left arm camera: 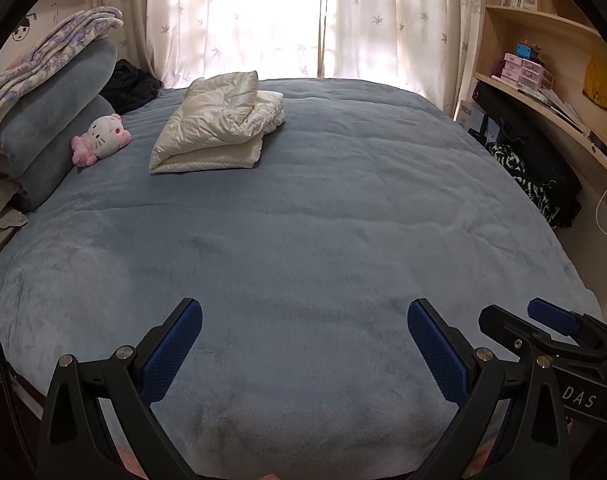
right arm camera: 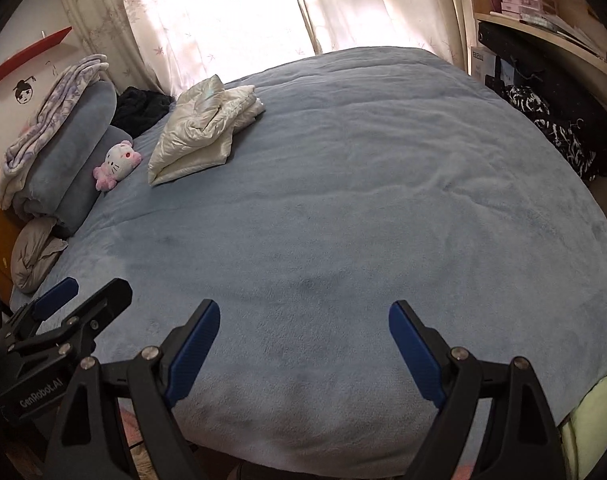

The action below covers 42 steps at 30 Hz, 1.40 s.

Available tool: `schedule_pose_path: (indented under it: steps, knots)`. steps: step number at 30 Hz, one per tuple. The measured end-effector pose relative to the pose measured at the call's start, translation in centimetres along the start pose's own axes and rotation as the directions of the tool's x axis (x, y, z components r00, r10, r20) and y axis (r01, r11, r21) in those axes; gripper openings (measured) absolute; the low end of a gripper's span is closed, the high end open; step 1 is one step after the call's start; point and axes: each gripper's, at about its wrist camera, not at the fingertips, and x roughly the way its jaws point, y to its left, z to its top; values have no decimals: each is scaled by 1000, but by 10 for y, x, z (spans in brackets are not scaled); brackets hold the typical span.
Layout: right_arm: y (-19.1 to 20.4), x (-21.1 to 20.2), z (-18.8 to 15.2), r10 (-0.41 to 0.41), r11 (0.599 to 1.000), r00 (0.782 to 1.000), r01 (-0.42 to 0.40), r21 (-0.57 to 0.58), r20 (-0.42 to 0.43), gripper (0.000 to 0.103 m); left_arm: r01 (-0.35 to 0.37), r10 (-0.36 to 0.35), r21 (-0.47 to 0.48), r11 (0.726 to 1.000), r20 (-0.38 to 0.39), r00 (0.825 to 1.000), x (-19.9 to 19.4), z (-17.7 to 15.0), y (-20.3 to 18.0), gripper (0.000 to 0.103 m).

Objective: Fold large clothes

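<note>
A cream puffy garment [left arm camera: 219, 120] lies folded in a loose stack on the far left part of the blue bed [left arm camera: 323, 208]; it also shows in the right wrist view [right arm camera: 203, 128]. My left gripper [left arm camera: 303, 340] is open and empty over the bed's near edge, far from the garment. My right gripper [right arm camera: 303, 344] is open and empty, beside the left one and just to its right. The right gripper shows at the right edge of the left wrist view [left arm camera: 543, 320], the left gripper at the left edge of the right wrist view [right arm camera: 79, 300].
A pink and white plush toy [left arm camera: 101, 136] lies by stacked blue pillows and a folded blanket [left arm camera: 43, 92] at the left. A dark garment [left arm camera: 129, 84] sits by the curtained window [left arm camera: 303, 16]. Wooden shelves [left arm camera: 551, 52] and dark bags [left arm camera: 531, 164] stand right. A pale green item [right arm camera: 595, 412] lies at the bed's near right.
</note>
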Motion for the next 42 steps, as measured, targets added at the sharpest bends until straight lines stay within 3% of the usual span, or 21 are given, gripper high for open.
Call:
schedule_pose_path:
  steps: [42]
  knots:
    - [7, -2, -3, -19, 1000, 1000, 19, -9, -9, 87, -45, 45, -16, 999, -22, 999, -7, -8, -3, 102]
